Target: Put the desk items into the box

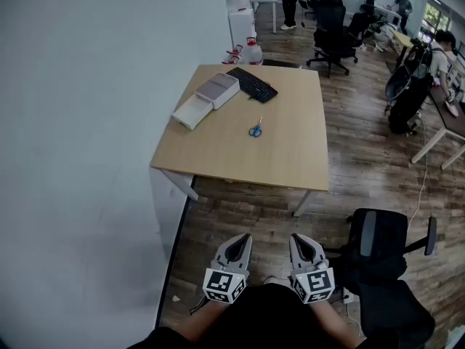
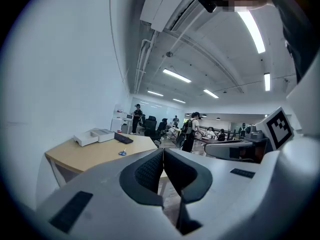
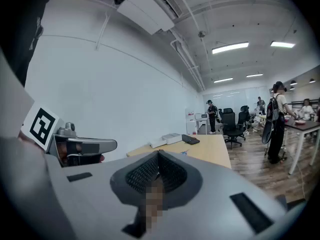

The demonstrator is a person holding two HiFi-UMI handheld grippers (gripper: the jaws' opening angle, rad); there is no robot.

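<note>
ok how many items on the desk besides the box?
2: a black keyboard at the far edge, right of the box; blue scissors near the desk's middle. Box contents can't be seen.

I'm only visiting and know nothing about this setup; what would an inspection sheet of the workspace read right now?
Surface: wooden desk beside the white wall.
Job's things: box and keyboard toward the far edge, blue scissors mid-desk.
Clutter: white container on the floor behind the desk.
Grippers: left gripper and right gripper shut, empty, well short of the desk.
Cables: white cable on the floor, right.
Surroundings: black office chair by the person; people at other desks.
</note>
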